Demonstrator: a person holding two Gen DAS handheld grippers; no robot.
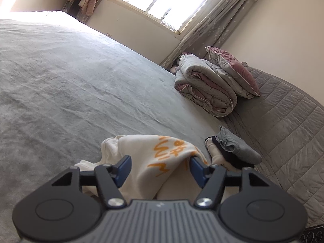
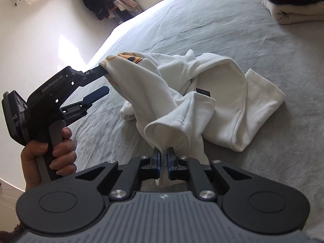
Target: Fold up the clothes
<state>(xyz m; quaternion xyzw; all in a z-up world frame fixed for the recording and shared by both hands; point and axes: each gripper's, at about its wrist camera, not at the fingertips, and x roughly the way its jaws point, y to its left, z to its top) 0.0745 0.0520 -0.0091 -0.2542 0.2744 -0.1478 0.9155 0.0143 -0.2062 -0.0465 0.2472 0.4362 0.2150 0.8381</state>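
Nearest the lens, the right hand-held gripper [image 2: 164,151] pinches an edge of the white top [image 2: 202,101], lifting it off the bed [image 2: 182,30]. The left hand-held gripper [image 2: 101,80] stands spread, the cloth seemingly draped over its upper finger rather than clamped. The top is still bunched and unfolded, while a stack [image 1: 232,151] of what look like folded clothes lies just beside it, so some work appears done.

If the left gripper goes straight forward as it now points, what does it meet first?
Probably the white garment: it already lies between the open fingers of the left gripper. Beyond it lies only the bed.
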